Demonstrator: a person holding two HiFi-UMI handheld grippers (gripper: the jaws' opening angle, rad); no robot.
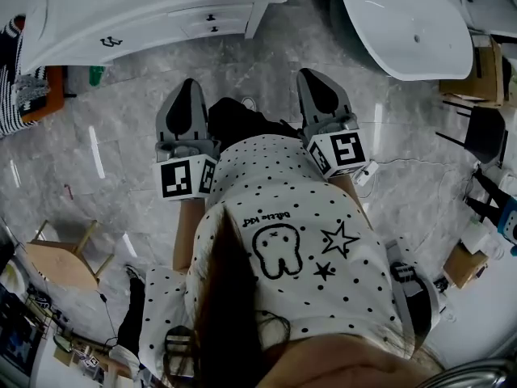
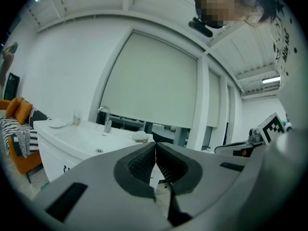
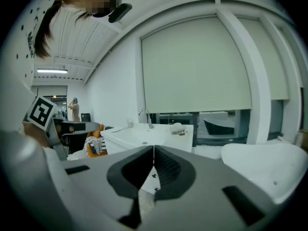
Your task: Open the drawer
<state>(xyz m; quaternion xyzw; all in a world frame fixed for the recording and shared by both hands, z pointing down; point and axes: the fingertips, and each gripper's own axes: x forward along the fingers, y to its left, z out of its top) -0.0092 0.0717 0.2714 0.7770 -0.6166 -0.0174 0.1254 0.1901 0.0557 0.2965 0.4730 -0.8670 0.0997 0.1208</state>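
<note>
A white vanity cabinet (image 1: pixel 153 10) stands ahead on the grey floor. Its drawers (image 1: pixel 212 21) carry small black handles. My left gripper (image 1: pixel 190 89) and right gripper (image 1: pixel 317 79) are held side by side in front of the person, well short of the cabinet. Both are shut with nothing between the pads. In the left gripper view the left gripper (image 2: pixel 155 146) has its jaws closed, and the vanity (image 2: pixel 72 141) with its faucet (image 2: pixel 105 118) lies to the left. In the right gripper view the right gripper (image 3: pixel 153 150) is also closed, in front of the vanity (image 3: pixel 139 136).
A white bathtub (image 1: pixel 404 23) stands at the upper right. An orange sofa with a striped blanket (image 1: pixel 20 87) is at the left. A wooden chair (image 1: pixel 60 261) is at the lower left, and a black chair (image 1: pixel 485 132) and boxes are at the right.
</note>
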